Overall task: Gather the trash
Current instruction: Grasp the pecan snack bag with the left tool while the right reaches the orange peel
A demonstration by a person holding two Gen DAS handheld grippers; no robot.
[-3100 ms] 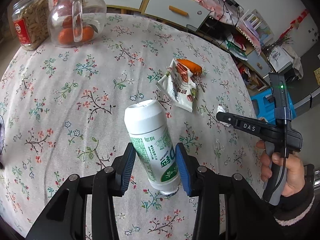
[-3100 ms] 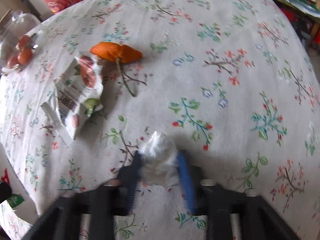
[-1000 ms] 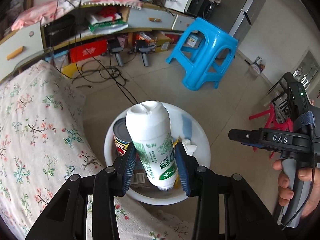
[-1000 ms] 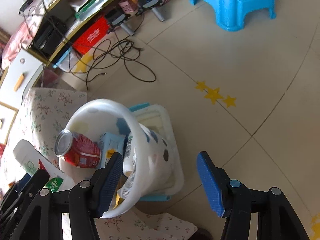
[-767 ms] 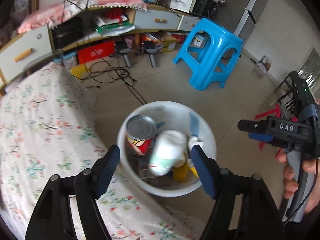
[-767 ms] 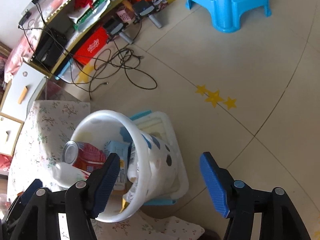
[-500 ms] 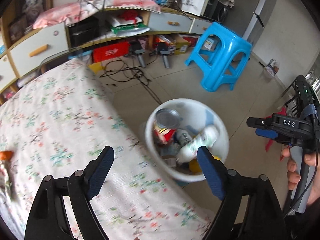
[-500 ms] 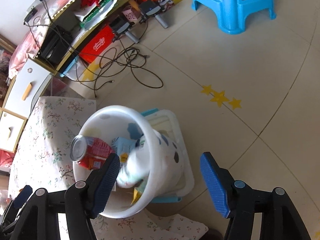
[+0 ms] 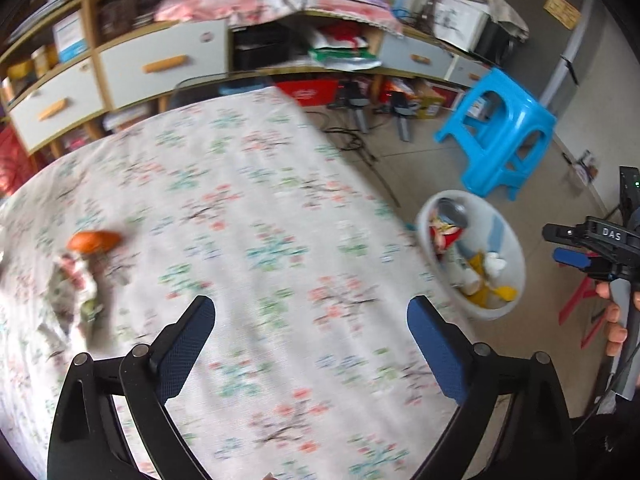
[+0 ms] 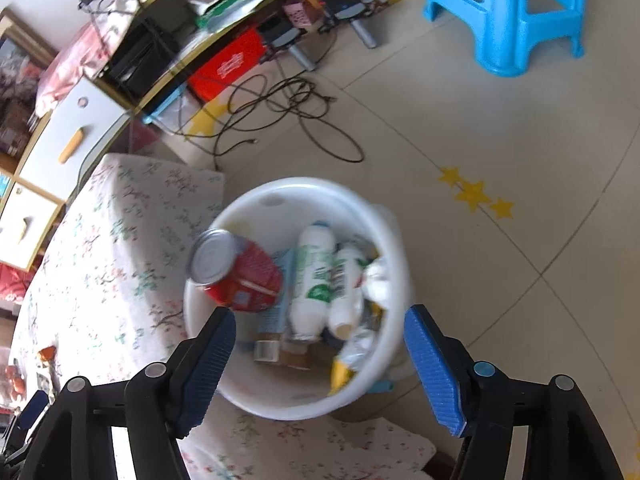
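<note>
**White bin holds the bottle, both grippers empty**

White plastic, our trash bin (image 10: 390,264) stands on the tiled floor just beside the table's right edge. Inside it we see the white and green bottle (image 10: 314,276) lying next to a second white bottle (image 10: 344,300), a red can (image 10: 240,276) on their left and crumpled tissue (image 10: 376,280) on their right.

Our right gripper (image 10: 316,364) hangs over the bin's near rim, its blue pads (image 10: 434,364) spread apart, nothing between them; its jaws have just been opening. Our left gripper (image 9: 310,350) hangs over the floral tablecloth (image 9: 256,216), its jaws have just been opening too, now wide and bare.

Far left on the cloth lie a crumpled snack wrapper (image 9: 80,288) and an orange scrap (image 9: 94,241) touching its far end. A blue stool (image 9: 500,136) stands beyond the bin.
</note>
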